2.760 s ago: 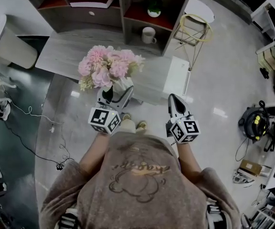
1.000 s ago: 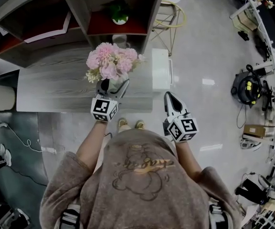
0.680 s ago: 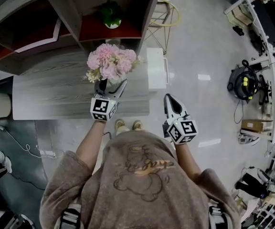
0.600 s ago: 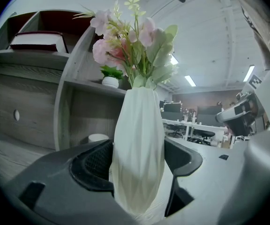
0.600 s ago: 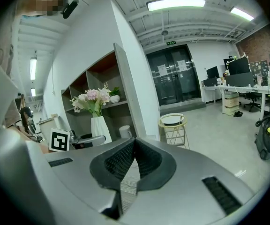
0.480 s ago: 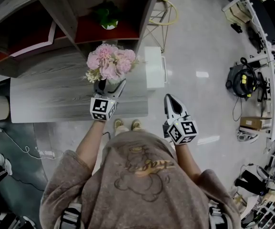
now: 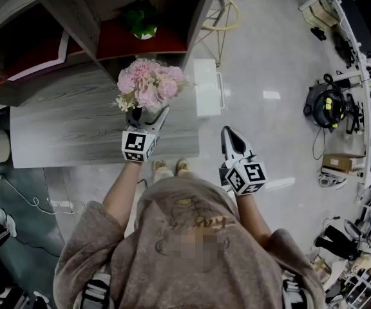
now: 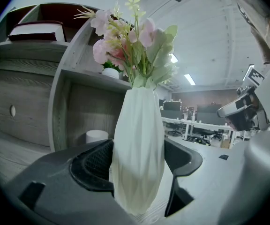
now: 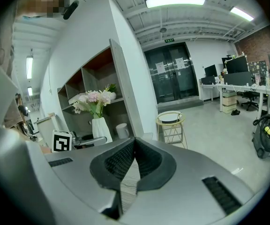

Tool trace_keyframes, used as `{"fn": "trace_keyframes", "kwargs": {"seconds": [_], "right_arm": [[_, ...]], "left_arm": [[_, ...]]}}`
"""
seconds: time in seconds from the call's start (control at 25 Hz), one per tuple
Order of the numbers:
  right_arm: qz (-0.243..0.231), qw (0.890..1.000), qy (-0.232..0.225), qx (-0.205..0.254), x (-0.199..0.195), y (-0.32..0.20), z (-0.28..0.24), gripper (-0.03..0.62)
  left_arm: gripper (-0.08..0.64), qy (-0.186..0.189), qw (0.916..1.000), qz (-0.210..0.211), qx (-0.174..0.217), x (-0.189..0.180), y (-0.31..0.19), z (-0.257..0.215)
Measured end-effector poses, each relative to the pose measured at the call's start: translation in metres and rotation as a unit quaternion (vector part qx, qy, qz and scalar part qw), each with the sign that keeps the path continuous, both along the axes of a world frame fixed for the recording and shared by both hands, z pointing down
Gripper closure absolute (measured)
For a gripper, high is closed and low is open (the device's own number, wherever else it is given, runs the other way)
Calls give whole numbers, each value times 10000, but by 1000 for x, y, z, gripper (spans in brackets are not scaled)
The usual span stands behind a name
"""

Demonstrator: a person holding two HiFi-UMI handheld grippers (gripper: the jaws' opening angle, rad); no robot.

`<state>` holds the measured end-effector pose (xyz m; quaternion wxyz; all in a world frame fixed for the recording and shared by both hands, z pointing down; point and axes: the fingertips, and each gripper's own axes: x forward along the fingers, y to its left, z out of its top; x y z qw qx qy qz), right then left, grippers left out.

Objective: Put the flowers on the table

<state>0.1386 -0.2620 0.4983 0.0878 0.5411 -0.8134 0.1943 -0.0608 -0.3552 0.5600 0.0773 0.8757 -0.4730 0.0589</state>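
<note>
The left gripper (image 7: 149, 115) has its fingers (image 8: 90, 165) pinching the vase (image 8: 137, 149) of flowers (image 7: 149, 82) at the right end of the table (image 7: 63, 131). The right gripper (image 7: 228, 134) has its fingers pressed together, empty. If I let go while it's tilted, the top-heavy vase could topple.

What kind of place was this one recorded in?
Most likely an open-plan office or showroom: desks with monitors stand along the far wall, glass double doors sit under an exit sign, and a shelf unit backs the wood-grain table beneath the gripped vase.
</note>
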Motion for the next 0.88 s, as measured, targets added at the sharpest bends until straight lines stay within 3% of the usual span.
{"fn": "trace_keyframes", "kwargs": {"seconds": [0.88], "right_arm": [[-168, 9998, 66, -85, -6, 7, 6, 607]], "left_arm": [[210, -35, 9999, -66, -76, -3, 18, 17]]}}
